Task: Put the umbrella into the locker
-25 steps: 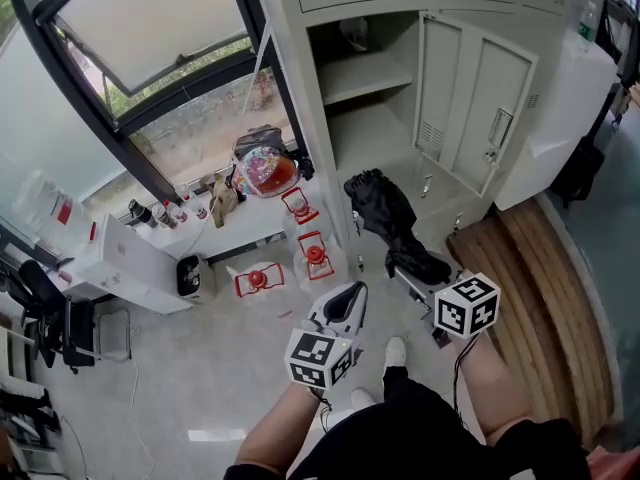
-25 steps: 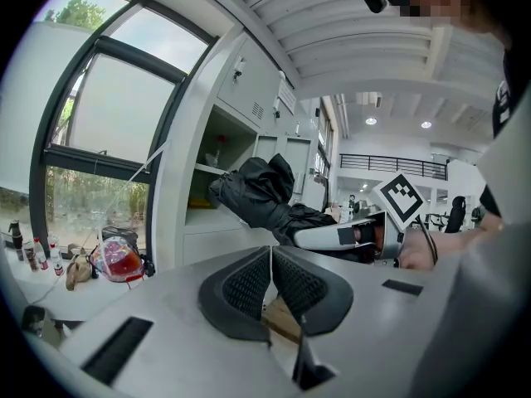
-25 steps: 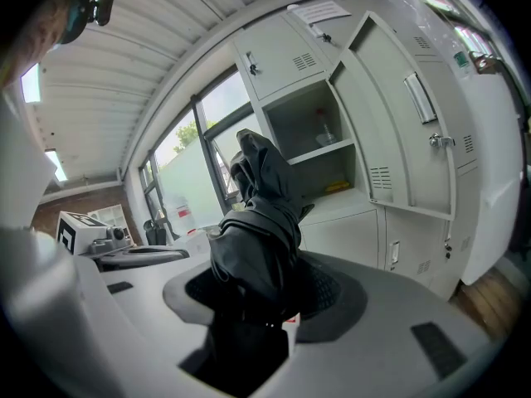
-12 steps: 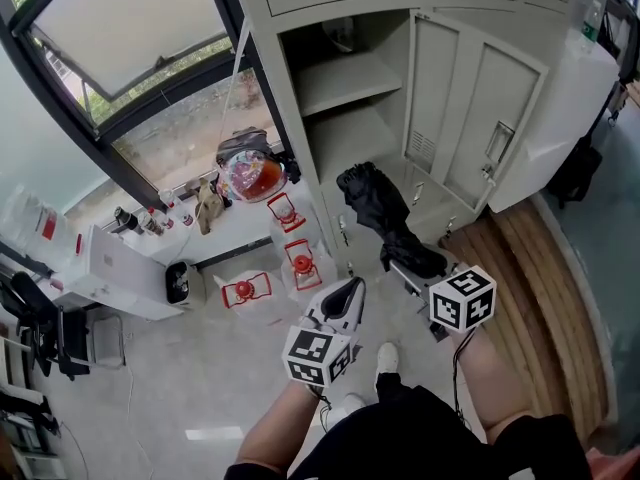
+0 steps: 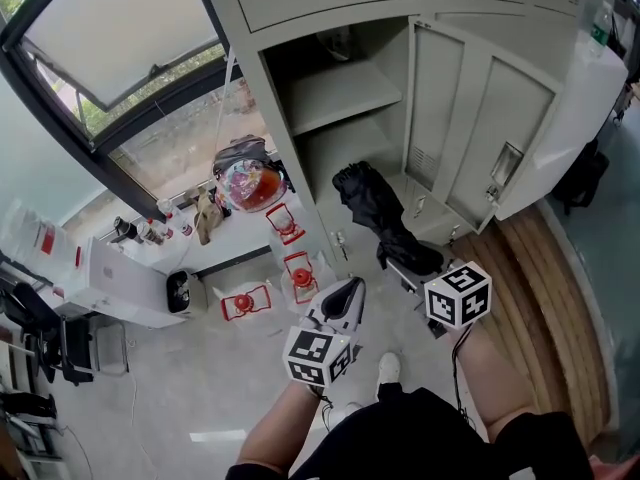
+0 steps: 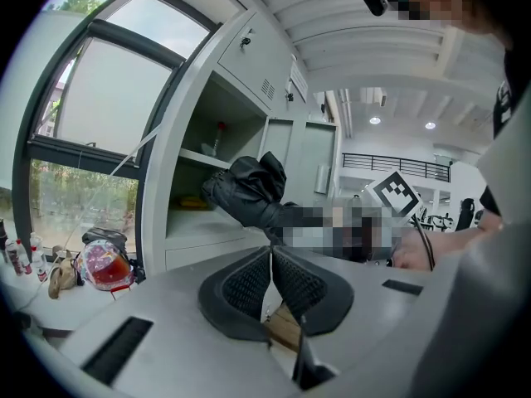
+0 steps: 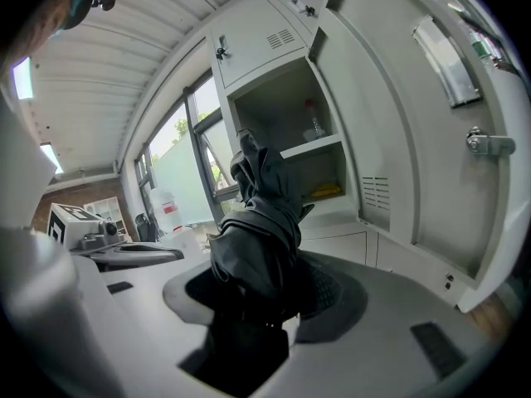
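A folded black umbrella [image 5: 375,208] is clamped between the fingers of the right gripper [image 7: 259,293]. It is held out in front of the open compartment of a pale grey metal locker [image 5: 345,93], with its free end raised toward the shelves and not yet inside. The fingers of the left gripper [image 6: 271,279] are pressed together with nothing between them, just beside the umbrella.

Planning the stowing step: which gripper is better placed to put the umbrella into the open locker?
Right. The right gripper is clamped on the black umbrella, which points toward the open locker compartment. The left gripper is shut on nothing, beside it.
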`<state>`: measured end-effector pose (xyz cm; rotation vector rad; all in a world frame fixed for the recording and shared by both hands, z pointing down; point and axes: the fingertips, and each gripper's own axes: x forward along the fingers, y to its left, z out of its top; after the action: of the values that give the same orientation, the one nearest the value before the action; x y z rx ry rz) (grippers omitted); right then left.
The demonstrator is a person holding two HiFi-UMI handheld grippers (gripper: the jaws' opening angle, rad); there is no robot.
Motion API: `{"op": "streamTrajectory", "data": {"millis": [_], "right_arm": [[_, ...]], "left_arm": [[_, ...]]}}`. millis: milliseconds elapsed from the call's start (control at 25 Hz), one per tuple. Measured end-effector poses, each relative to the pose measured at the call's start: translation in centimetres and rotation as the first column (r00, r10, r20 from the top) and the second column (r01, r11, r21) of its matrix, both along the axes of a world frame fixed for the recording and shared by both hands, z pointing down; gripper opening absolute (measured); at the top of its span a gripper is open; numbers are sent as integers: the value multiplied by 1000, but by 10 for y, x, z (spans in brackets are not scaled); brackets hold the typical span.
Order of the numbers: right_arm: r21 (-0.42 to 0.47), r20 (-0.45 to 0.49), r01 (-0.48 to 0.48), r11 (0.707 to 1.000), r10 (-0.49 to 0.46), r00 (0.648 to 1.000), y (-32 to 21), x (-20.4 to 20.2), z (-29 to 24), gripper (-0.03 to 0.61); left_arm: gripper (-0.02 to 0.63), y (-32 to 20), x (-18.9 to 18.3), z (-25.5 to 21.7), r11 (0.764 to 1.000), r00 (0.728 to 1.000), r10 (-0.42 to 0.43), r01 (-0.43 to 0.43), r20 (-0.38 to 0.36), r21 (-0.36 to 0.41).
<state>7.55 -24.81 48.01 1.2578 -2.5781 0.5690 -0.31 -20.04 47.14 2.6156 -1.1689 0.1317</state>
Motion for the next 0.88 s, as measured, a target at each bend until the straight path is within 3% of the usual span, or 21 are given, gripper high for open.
{"op": "streamTrajectory", "data": {"millis": [880], "right_arm": [[-7,-69,62,998,-62,996,-82,3,1,265]], "left_arm": [[20,-63,23,-10,998,999,-48,48,-5,28]]}}
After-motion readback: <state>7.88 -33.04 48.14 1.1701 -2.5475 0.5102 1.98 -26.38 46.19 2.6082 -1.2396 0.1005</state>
